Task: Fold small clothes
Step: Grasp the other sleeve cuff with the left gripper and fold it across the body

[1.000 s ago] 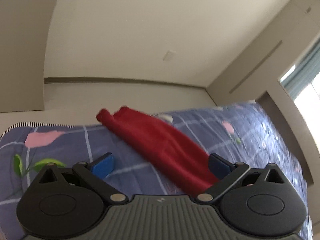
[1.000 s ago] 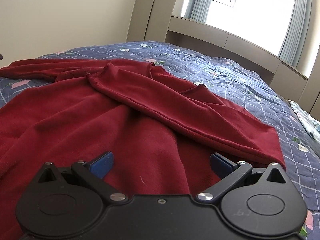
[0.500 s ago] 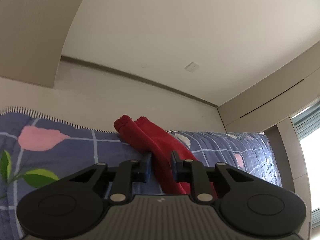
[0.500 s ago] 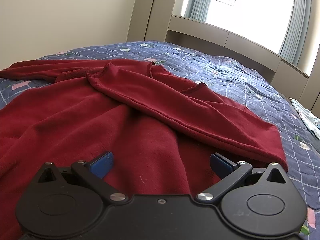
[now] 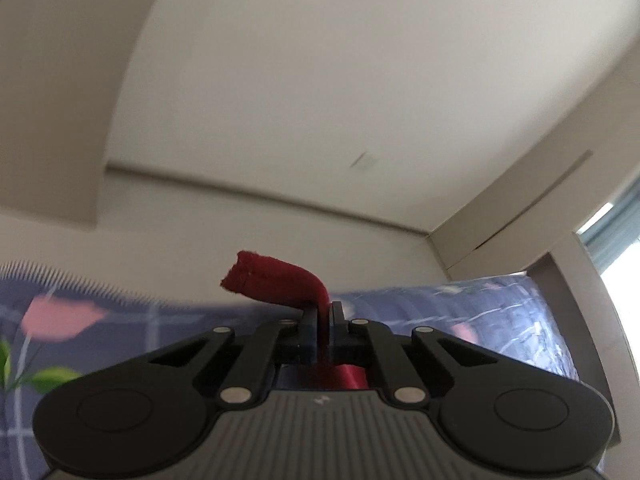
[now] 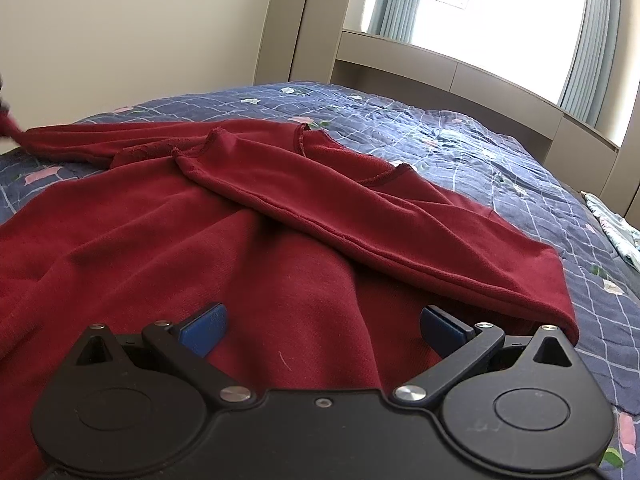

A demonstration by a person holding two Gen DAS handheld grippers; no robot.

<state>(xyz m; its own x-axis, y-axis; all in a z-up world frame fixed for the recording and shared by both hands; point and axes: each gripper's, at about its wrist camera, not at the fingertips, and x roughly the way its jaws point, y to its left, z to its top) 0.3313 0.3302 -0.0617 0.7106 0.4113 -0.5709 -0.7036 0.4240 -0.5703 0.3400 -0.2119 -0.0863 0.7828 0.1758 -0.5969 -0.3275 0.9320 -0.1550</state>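
Between left gripper jaws, red sleeve pinched, cuff protruding

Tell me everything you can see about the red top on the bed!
The red top is a dark red, soft-looking knit with long sleeves and stitched seams. It lies spread and wrinkled on the blue flowered quilt. One sleeve is folded across its body. The other sleeve's cuff is pinched in the shut left hand-held gripper. The open right hand-held gripper hovers above it.
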